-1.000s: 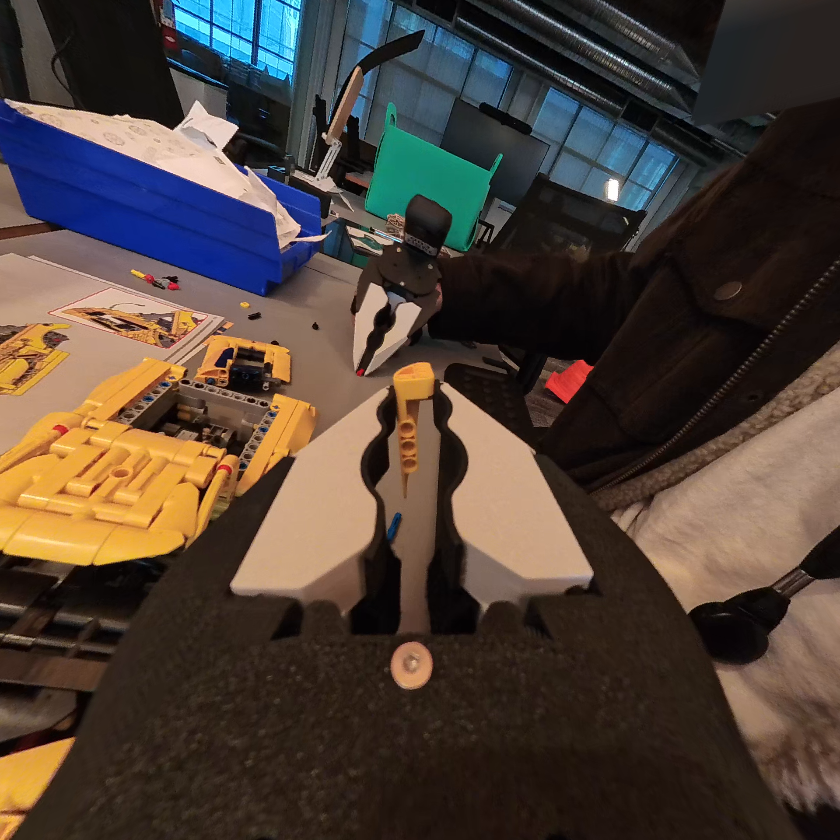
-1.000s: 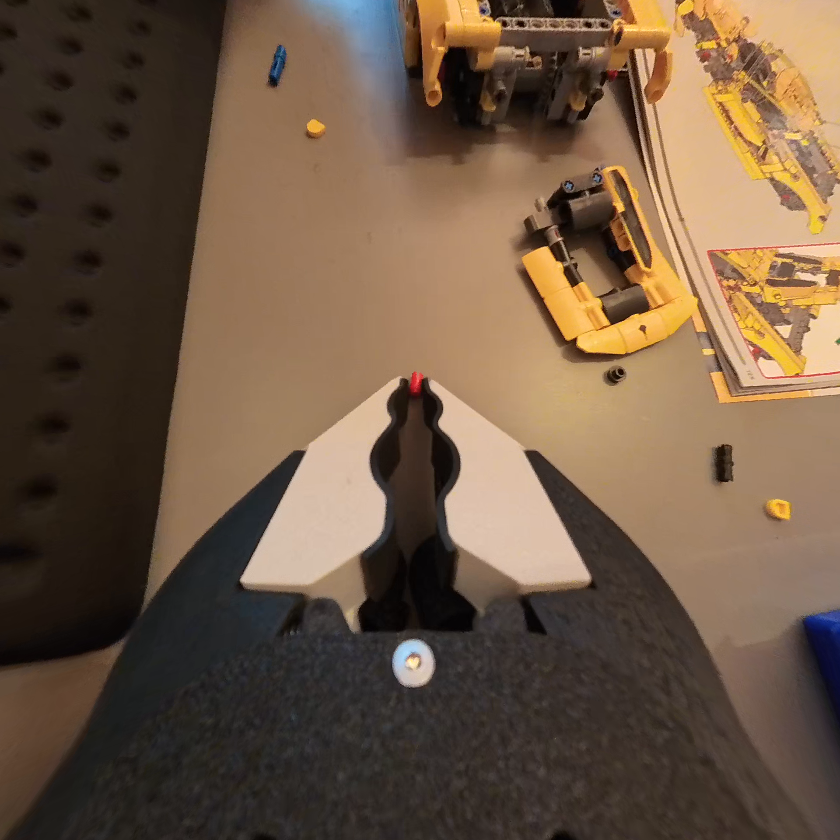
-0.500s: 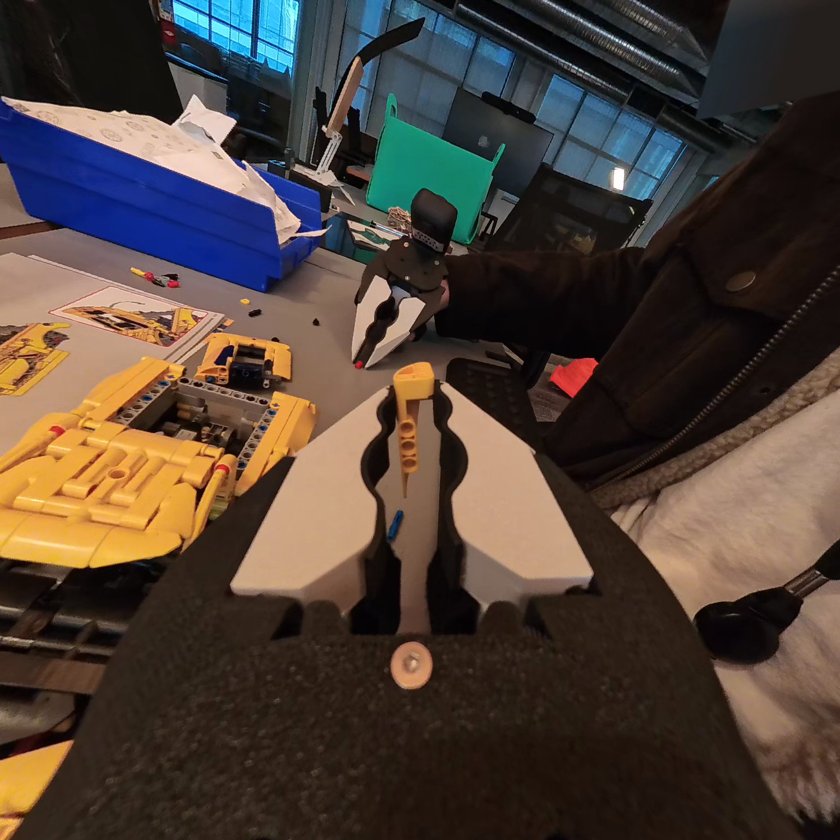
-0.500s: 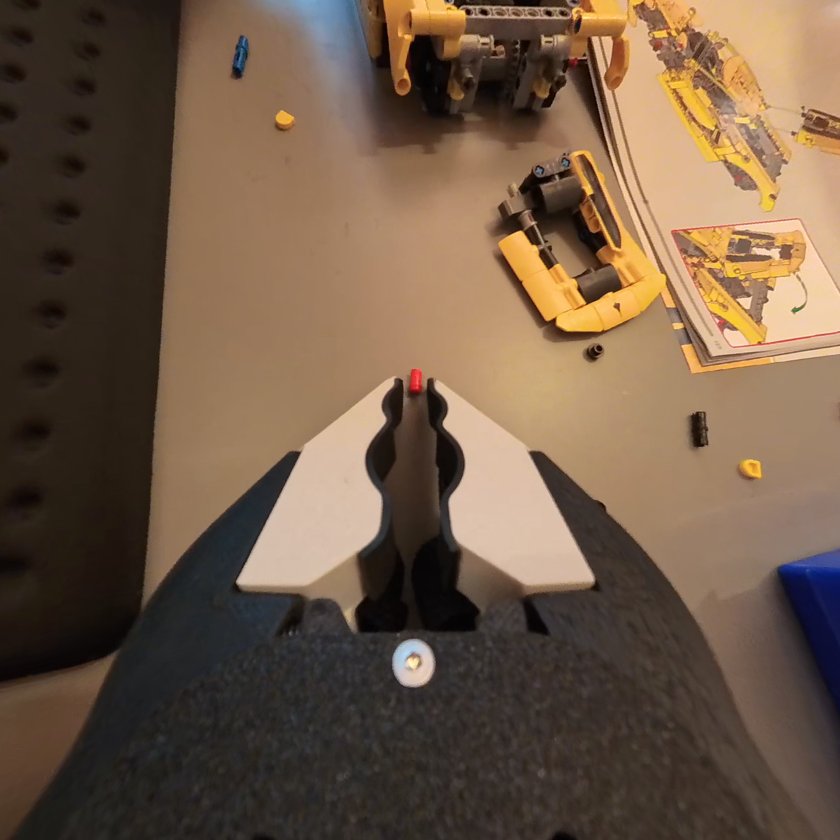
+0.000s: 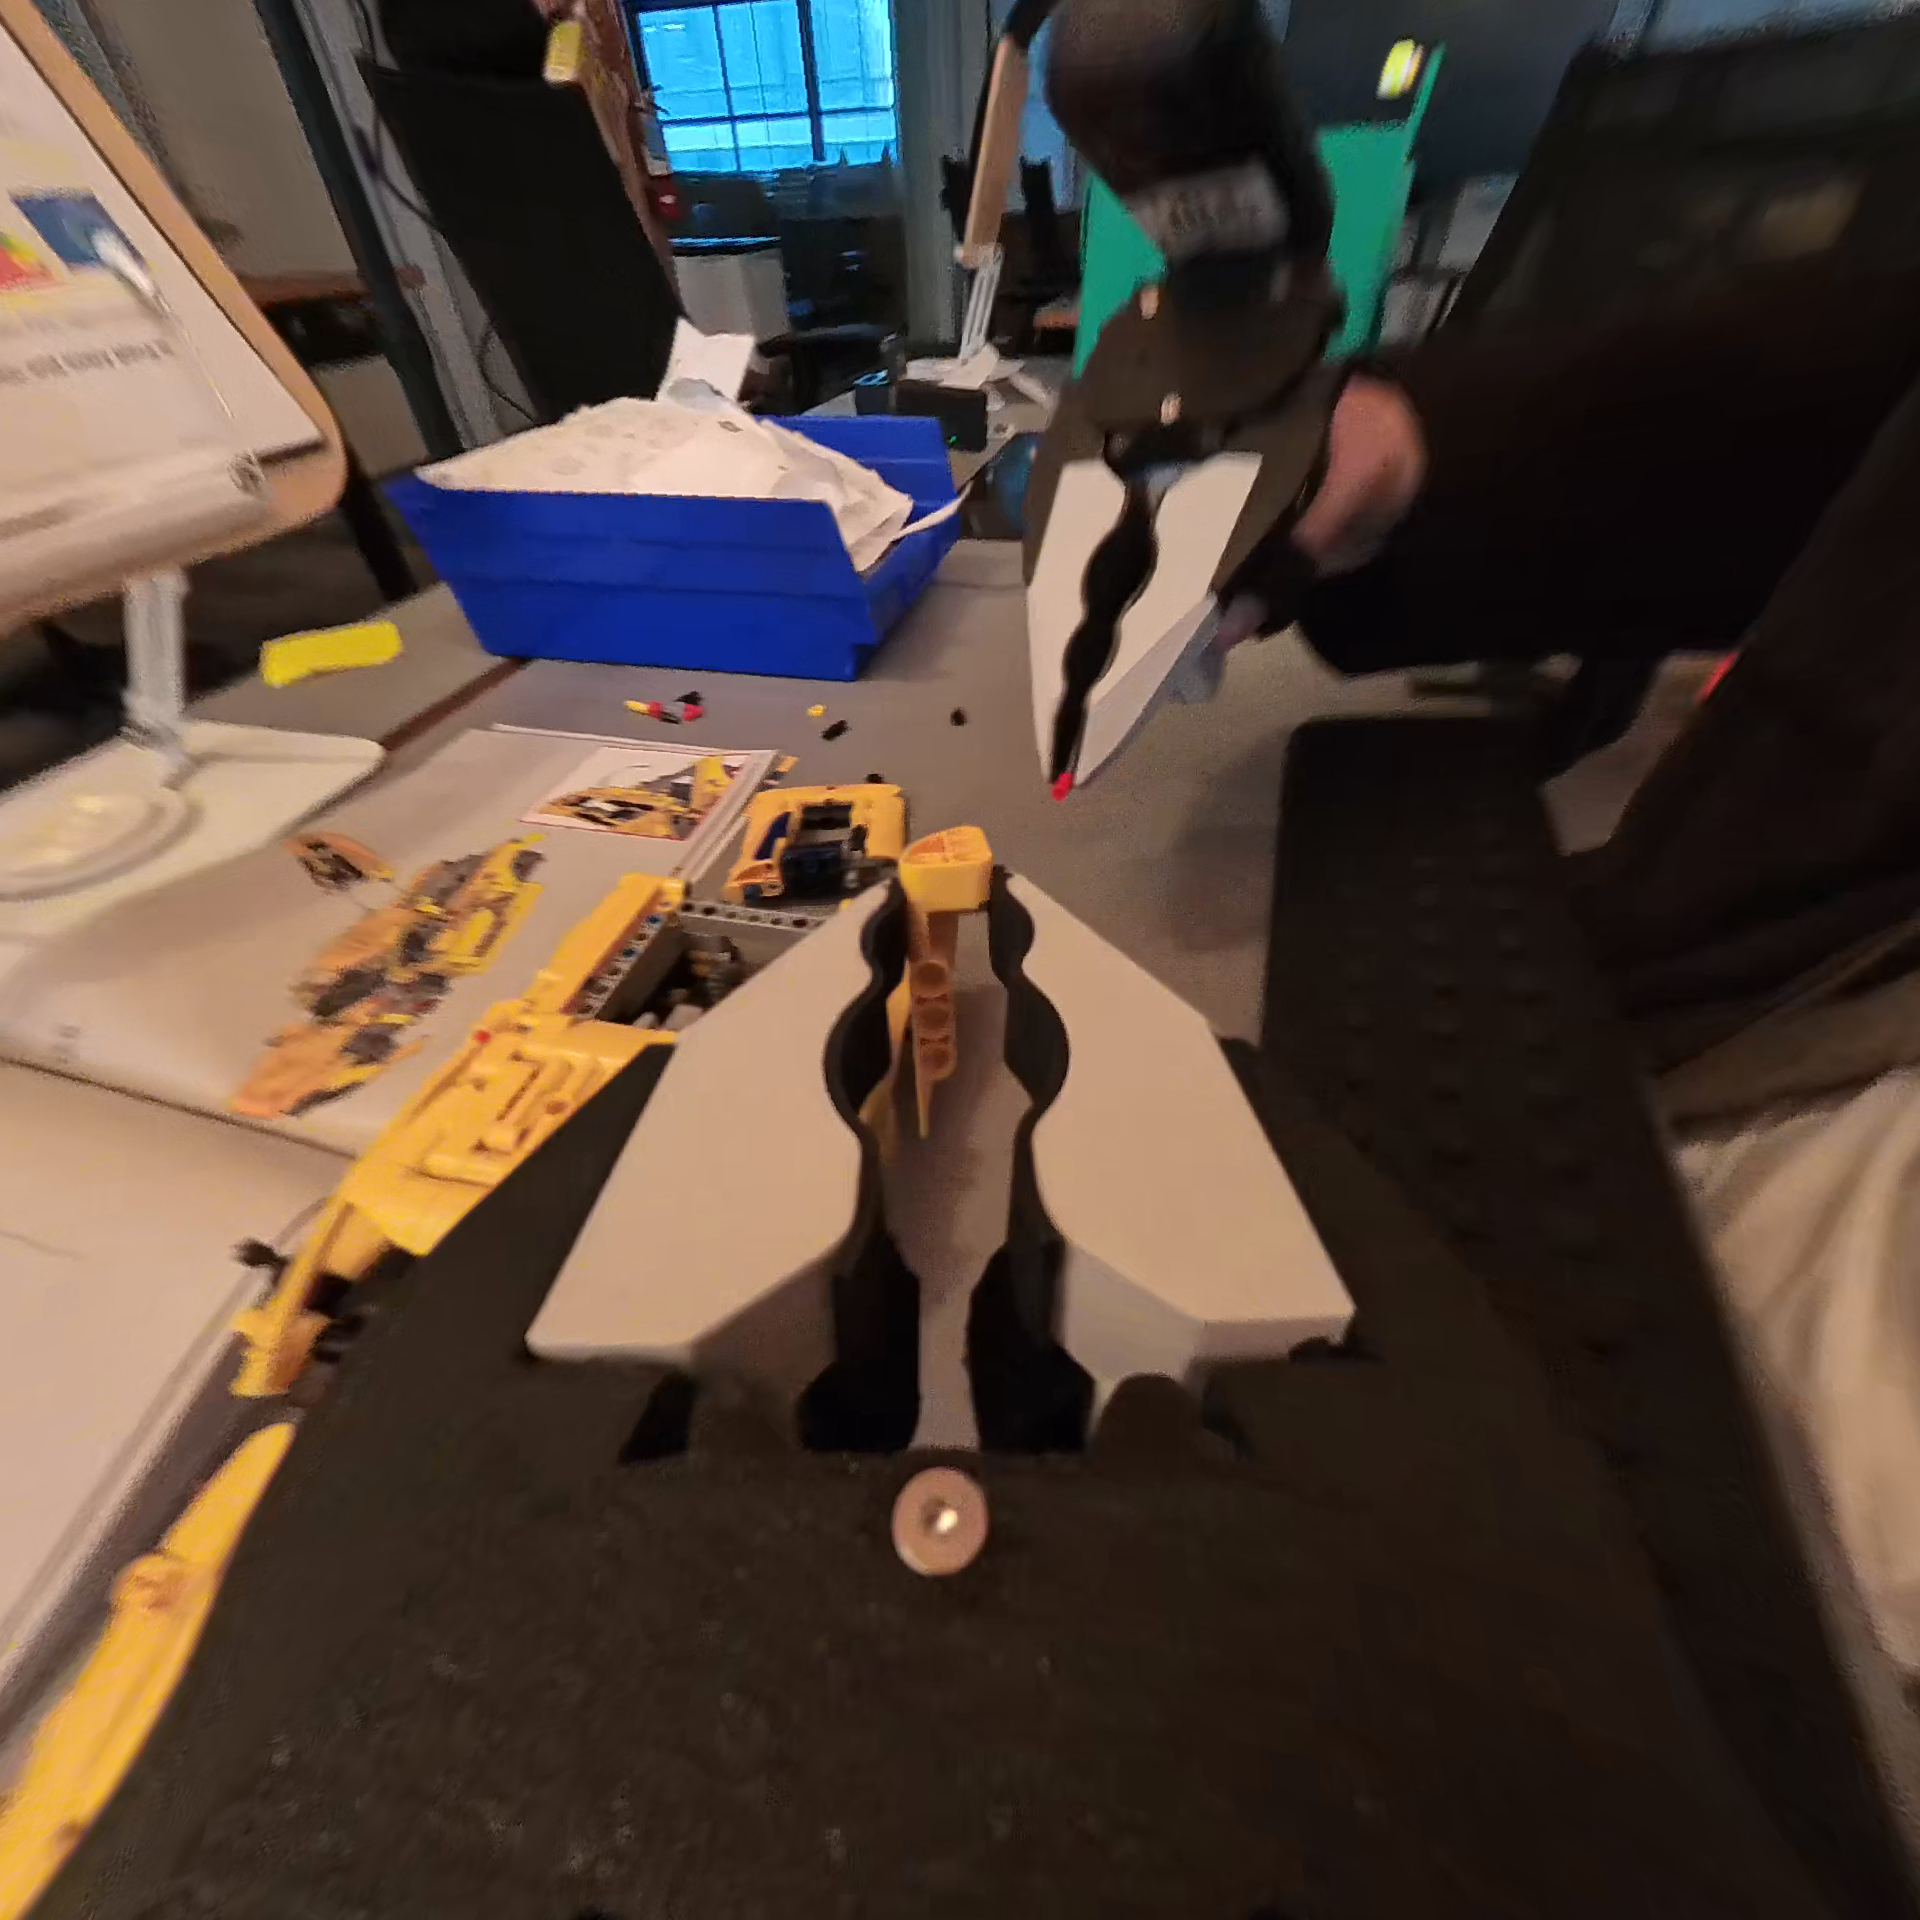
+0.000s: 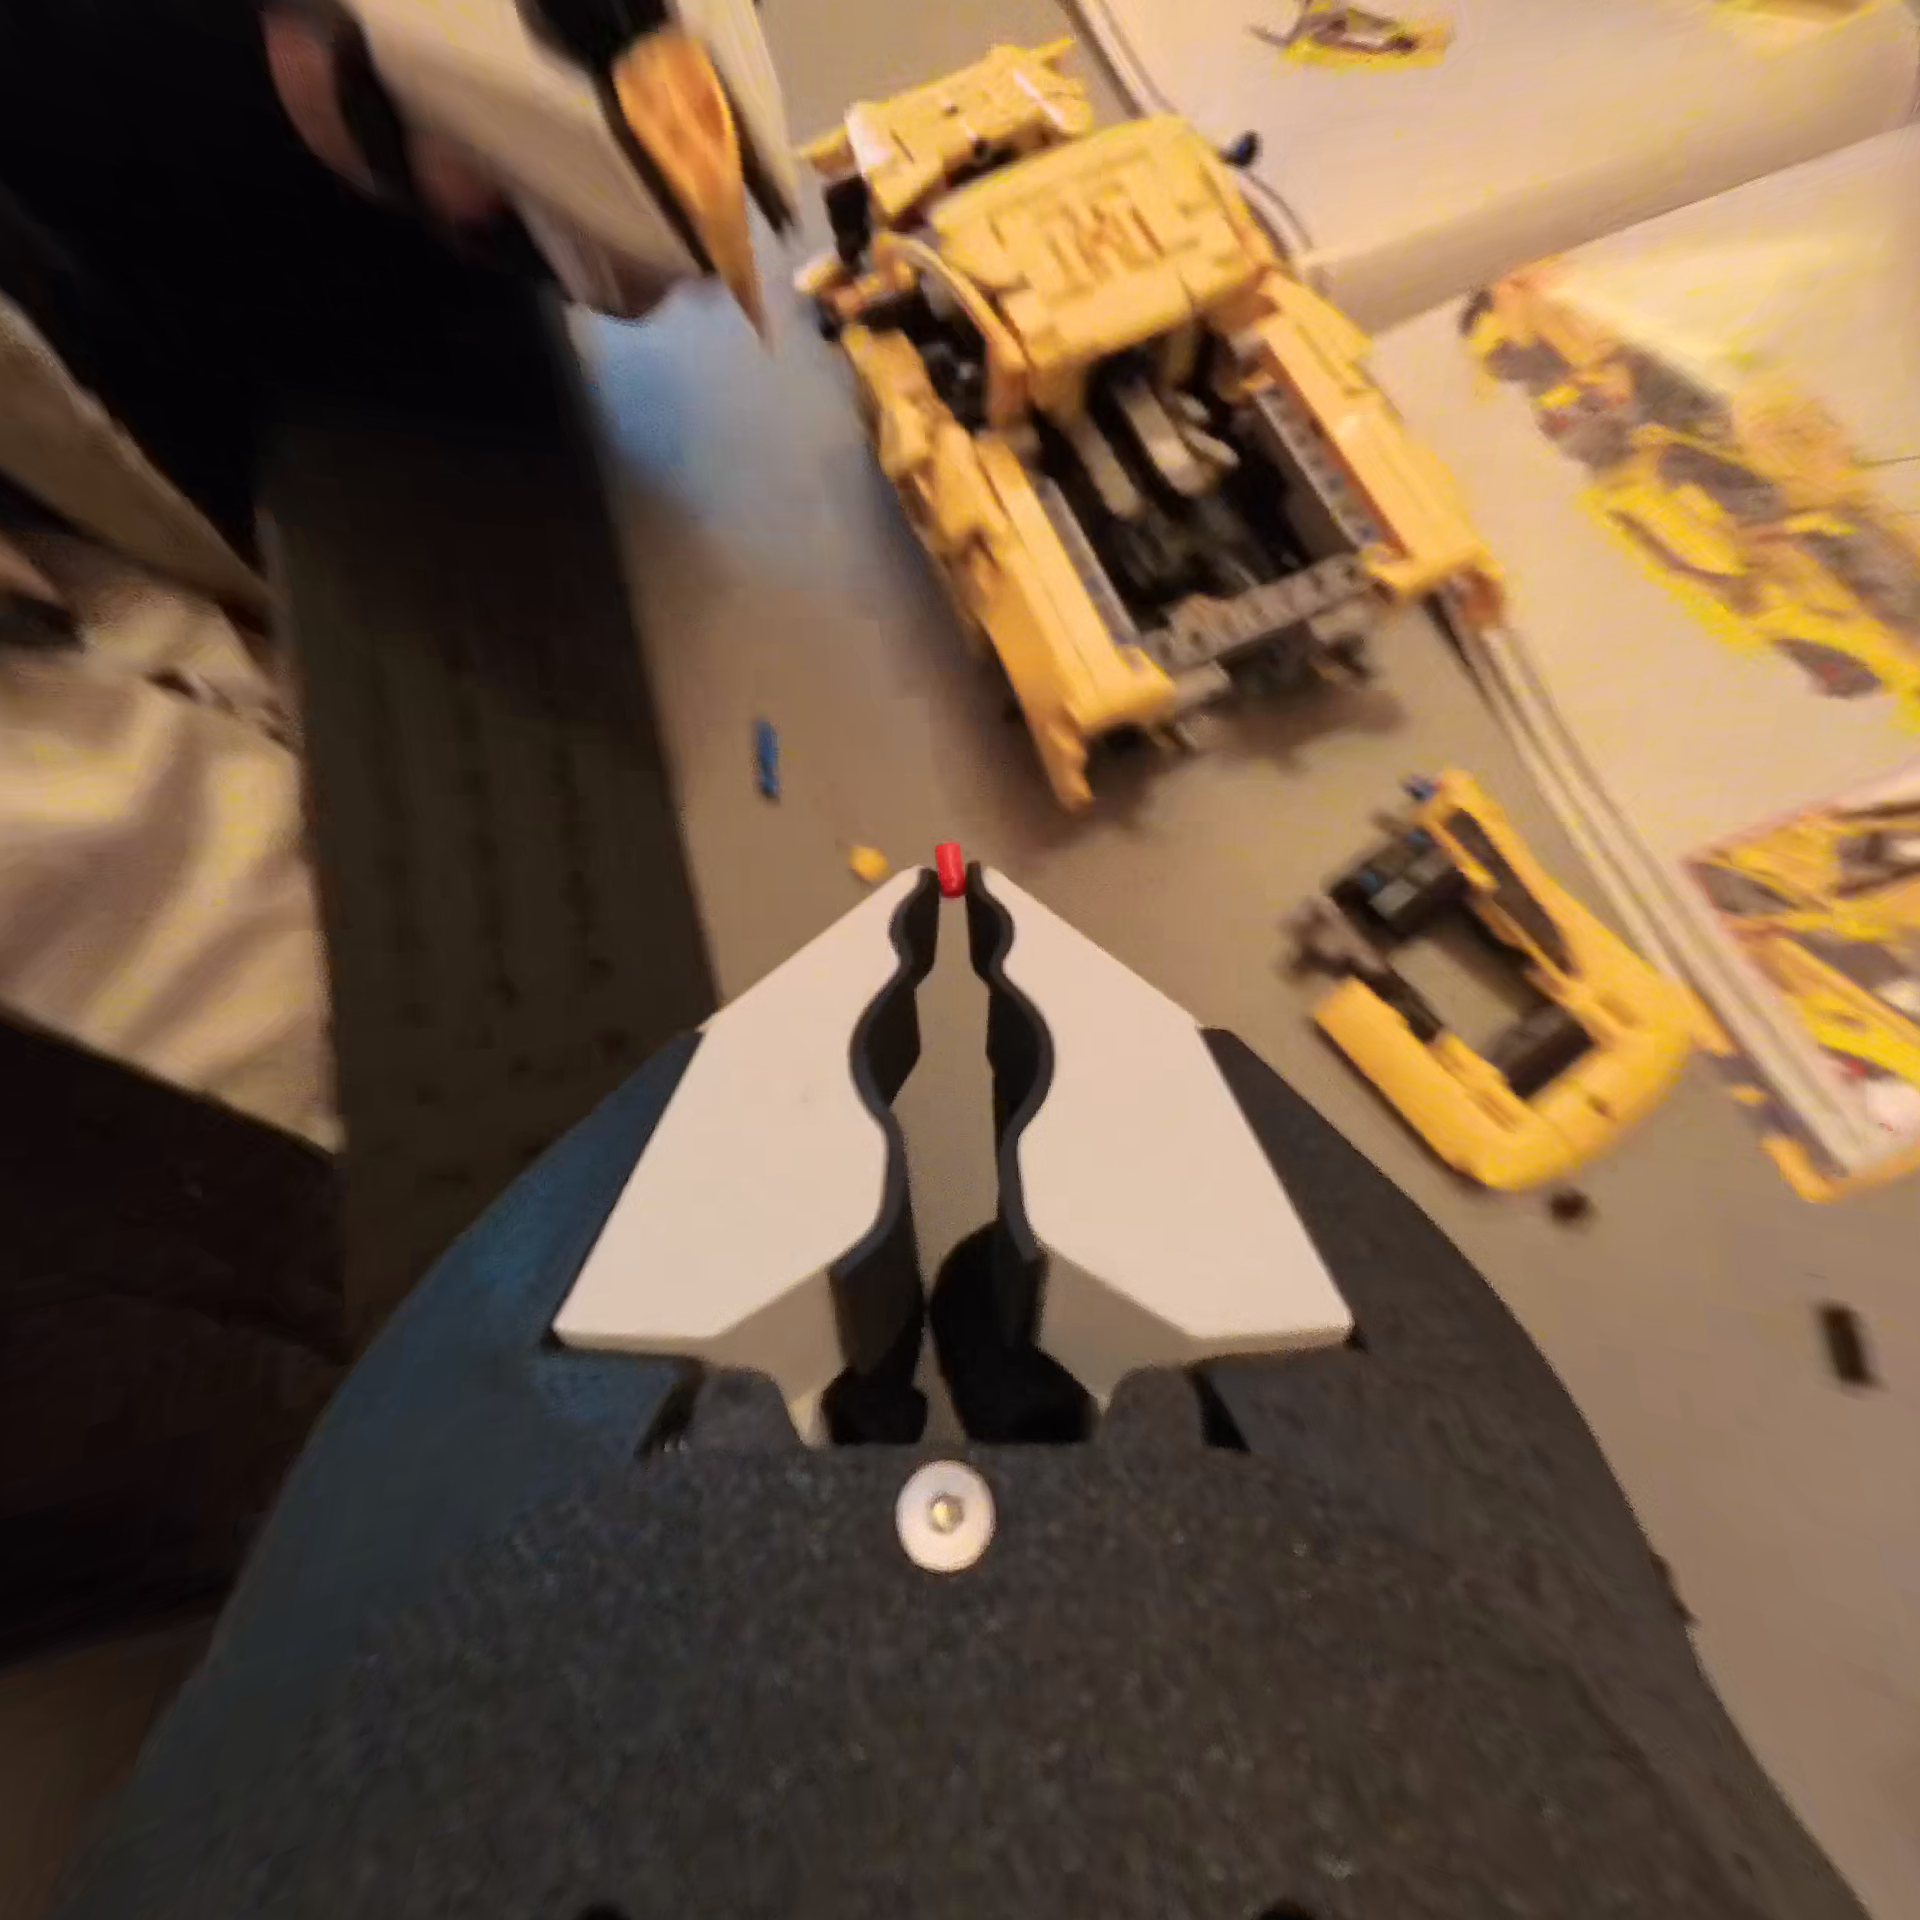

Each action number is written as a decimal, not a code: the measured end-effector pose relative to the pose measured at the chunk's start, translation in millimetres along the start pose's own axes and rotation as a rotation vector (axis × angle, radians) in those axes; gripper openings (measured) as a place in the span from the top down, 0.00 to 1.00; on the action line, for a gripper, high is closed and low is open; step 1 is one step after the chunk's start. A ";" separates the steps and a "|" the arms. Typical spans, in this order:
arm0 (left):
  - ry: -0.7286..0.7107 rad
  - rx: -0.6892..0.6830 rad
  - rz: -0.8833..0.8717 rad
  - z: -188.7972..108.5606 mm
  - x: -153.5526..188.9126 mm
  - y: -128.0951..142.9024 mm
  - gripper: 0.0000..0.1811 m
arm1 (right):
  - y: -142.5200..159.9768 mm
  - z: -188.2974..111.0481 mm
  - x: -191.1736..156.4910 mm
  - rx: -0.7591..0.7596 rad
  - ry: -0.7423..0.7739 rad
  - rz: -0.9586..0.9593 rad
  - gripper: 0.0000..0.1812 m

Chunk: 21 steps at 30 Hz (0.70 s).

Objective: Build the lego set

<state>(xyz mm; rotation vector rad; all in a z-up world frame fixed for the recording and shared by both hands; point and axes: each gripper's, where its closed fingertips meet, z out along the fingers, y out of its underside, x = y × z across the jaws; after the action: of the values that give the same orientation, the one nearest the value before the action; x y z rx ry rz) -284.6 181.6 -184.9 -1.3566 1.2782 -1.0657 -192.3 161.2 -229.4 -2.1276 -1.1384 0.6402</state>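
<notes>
My left gripper is shut on a yellow lego beam with a rounded head, held above the table. My right gripper is shut on a small red pin at its very tips. In the left wrist view the right gripper hangs tips-down just beyond my left one, with the red pin showing. In the right wrist view the left gripper with the yellow beam is at the top left. The big yellow lego vehicle lies on the grey table.
A small yellow-and-black sub-assembly lies beside the vehicle. The instruction booklet lies past them, and a blue bin of paper behind. A black perforated mat is near the person. Loose blue pin and black pin. Some 11 cm of space lies between my two pairs of fingers.
Both grippers have swung fast, so the views are blurred. The right gripper with the red pin has come much closer to the left gripper. Both grips are unchanged.
</notes>
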 end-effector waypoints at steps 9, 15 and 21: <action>-0.022 -0.206 0.322 14.8 21.1 31.7 0.92 | -49.8 33.9 -46.4 -0.244 0.020 -0.186 0.97; -0.005 -0.251 0.351 17.5 26.4 40.7 0.92 | -43.5 42.3 -44.8 -0.364 0.043 -0.284 0.97; -0.045 -0.318 0.434 20.0 23.1 51.0 0.92 | -35.2 51.8 -41.2 -0.456 0.049 -0.302 0.98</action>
<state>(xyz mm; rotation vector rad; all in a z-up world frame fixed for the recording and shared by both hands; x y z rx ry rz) -271.7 160.2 -238.9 -1.2400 1.6635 -0.5465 -266.9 156.6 -234.3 -2.2470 -1.6595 0.1987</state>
